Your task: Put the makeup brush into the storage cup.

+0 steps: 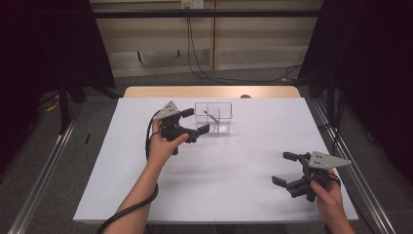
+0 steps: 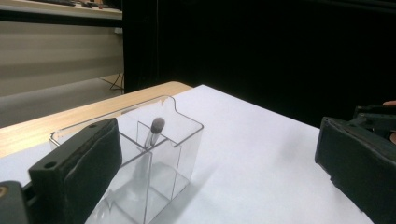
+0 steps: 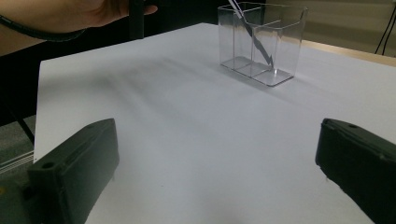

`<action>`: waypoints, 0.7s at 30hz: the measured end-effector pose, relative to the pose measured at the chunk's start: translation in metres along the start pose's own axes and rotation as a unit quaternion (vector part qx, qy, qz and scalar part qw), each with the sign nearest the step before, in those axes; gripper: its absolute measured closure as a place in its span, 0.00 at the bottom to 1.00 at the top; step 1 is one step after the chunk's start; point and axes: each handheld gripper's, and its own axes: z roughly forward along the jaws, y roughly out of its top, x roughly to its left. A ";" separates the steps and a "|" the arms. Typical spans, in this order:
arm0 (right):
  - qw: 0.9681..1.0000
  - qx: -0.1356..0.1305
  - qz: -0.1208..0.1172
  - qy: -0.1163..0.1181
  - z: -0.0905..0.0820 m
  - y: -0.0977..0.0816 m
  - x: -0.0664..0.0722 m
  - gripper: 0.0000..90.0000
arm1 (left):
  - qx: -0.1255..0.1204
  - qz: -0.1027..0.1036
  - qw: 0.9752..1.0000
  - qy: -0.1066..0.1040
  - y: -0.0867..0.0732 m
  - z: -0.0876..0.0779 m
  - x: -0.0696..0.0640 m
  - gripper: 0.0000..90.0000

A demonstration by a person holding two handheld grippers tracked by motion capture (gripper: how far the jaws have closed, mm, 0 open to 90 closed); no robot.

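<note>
— Dark curtains hang on both sides of the room, and a white table (image 1: 219,185) stands between them with a strip of bare wood along its far edge. What is hard to make out?

— The brush (image 2: 154,133) in the clear organizer (image 1: 214,117). From the high view it reads as a thin grey line; the left gripper view shows a rounded grey head above a divider, the handle blurred behind the plastic. The organizer's near corner is hidden behind a black jaw there.

— Count?

— One organizer, one brush, two grippers. I can see at least two compartments; the brush leans inside, its head up.

— Tongs?

— The left gripper (image 1: 195,122) is spread wide, nothing between its jaws, just beside the organizer's left end. The right gripper (image 1: 287,168) is also spread and grasping nothing, low near the table's right front corner, well apart from the organizer.

— Room to move?

— Bare white surface lies between the two hands and across the front. The organizer sits toward the far edge, near the middle. Metal rails run along the floor on both sides.
</note>
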 end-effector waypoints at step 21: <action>1.000 -0.001 -0.003 0.001 0.000 0.000 0.000 0.00 | 0.005 0.014 1.000 0.001 -0.008 -0.011 -0.004 0.01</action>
